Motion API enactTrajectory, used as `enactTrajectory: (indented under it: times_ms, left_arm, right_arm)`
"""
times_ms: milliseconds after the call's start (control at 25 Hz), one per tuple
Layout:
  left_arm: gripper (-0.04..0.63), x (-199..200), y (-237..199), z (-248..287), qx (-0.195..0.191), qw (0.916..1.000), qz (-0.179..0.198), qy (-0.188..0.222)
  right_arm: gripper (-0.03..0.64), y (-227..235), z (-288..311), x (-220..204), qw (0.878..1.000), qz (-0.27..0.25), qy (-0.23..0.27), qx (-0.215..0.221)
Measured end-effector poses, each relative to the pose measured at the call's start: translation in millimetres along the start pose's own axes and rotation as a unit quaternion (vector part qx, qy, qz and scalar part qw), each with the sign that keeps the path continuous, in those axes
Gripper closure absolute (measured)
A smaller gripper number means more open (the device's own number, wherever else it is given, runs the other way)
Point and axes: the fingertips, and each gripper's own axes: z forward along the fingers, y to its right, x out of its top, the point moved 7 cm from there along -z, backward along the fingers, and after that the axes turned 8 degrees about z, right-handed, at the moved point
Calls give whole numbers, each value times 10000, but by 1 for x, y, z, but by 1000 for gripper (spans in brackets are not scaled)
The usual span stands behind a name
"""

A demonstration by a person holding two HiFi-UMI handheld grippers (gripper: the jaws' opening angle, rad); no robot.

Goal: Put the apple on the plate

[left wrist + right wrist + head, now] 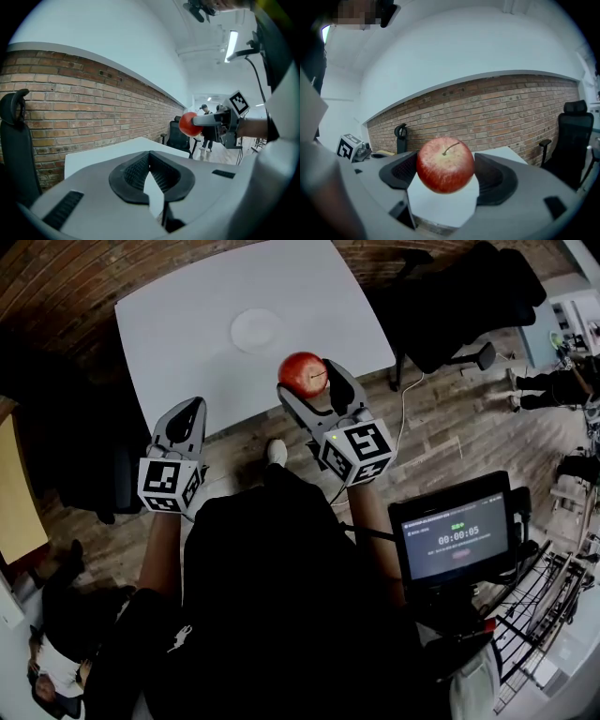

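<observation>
A red apple (302, 373) hangs in the air just off the near edge of the white table (187, 324), with my right gripper (307, 381) shut on it. In the right gripper view the apple (445, 164) sits stem-up between the dark pads (494, 176). A white plate (257, 330) lies on the table beyond the apple, near the table's middle. My left gripper (187, 412) is held lower and to the left, off the table, its jaws shut with nothing between them. The left gripper view shows its closed pads (136, 171) and the apple (188, 124) off to the right.
A black office chair (469, 296) stands at the table's right corner, another dark chair (84, 474) at its left. A brick wall (497, 110) runs behind the table. A screen on a stand (455, 540) is at my right side. A person's legs (553, 381) show at far right.
</observation>
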Motion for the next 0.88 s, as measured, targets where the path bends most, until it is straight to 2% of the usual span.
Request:
enactTrajectory:
  times_ms: [120,200,880]
  left_arm:
    - [589,0,4,51,2,10000,-38,-81]
    - [589,-1,6,64,32,9999,-52,-116]
    - [589,7,13,47,236,9996,-38,-138]
  right_arm:
    - [238,50,20,1,9999,48,-82,32]
    - [238,64,26,1,9999,55,-109,72]
    - [238,54,30,3,9988,-67,-139,454]
